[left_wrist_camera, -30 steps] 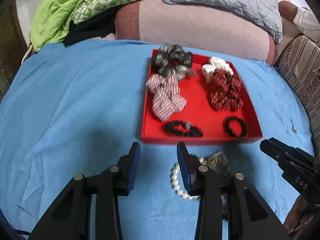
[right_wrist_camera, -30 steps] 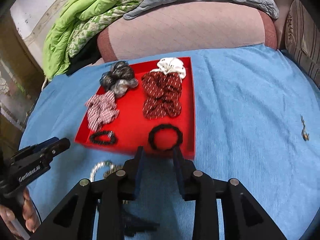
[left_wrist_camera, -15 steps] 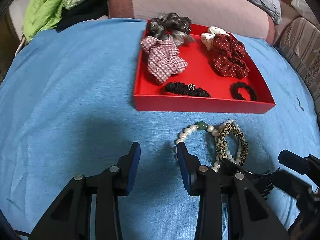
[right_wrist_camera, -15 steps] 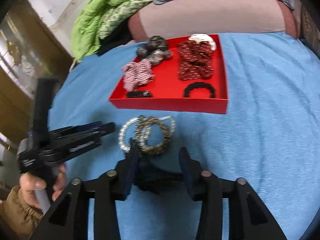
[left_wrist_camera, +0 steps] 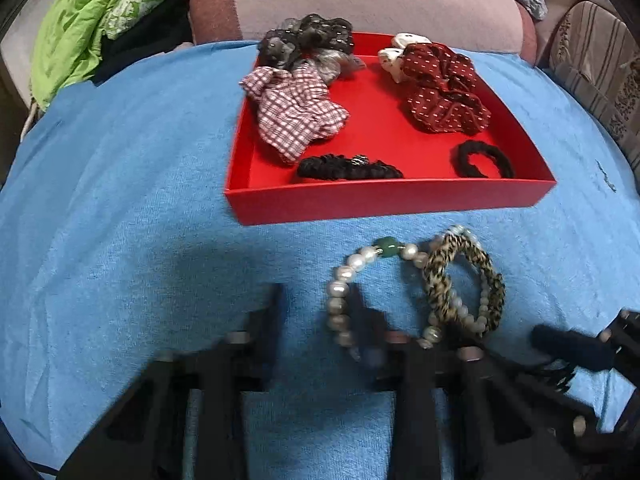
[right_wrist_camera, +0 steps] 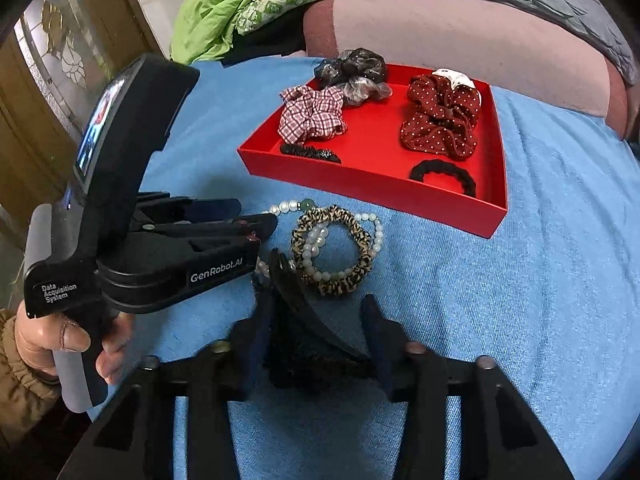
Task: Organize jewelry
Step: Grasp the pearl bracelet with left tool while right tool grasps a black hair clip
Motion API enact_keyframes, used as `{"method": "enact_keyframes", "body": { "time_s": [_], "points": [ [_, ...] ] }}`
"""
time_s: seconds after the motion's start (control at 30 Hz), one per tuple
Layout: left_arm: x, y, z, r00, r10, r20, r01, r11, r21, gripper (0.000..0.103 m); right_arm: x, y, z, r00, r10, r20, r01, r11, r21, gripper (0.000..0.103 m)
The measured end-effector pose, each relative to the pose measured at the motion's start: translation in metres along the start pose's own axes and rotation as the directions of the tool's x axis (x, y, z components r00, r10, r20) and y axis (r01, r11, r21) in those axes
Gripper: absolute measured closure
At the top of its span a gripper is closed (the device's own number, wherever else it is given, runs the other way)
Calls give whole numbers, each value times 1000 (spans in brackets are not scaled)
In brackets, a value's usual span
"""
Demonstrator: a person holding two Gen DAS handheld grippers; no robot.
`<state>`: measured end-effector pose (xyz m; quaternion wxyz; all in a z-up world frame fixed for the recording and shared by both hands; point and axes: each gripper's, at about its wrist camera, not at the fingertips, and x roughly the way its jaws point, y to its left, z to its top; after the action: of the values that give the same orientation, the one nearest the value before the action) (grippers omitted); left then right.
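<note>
With your right gripper (right_wrist_camera: 318,304) just closing onto the clip (right_wrist_camera: 296,300) between its jaws, and your left gripper (right_wrist_camera: 256,216) clenched beside it, lifting may snag the pearls (right_wrist_camera: 286,207) and band (right_wrist_camera: 352,276) lying just ahead, short of the tray (right_wrist_camera: 360,190).

Blue cloth (left_wrist_camera: 120,208) over the surface — pink bolster (left_wrist_camera: 372,4), green quilt (right_wrist_camera: 224,4), wooden door (right_wrist_camera: 44,92) behind.
</note>
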<state>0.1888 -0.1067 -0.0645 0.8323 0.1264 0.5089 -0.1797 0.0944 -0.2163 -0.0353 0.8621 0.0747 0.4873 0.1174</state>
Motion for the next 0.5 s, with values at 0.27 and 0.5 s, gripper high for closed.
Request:
{"method": "enact_keyframes", "body": {
  "time_s": [0.27, 0.5],
  "points": [
    [-13, 2, -13, 1000, -19, -14, 19, 1000, -23, 94, -12, -4, -16, 1000, -13, -2, 13, 999, 35, 97],
    [-33, 4, -30, 999, -37, 1, 37, 998, -45, 94, -36, -23, -38, 999, -3, 36, -3, 987, 163, 98]
  ]
}}
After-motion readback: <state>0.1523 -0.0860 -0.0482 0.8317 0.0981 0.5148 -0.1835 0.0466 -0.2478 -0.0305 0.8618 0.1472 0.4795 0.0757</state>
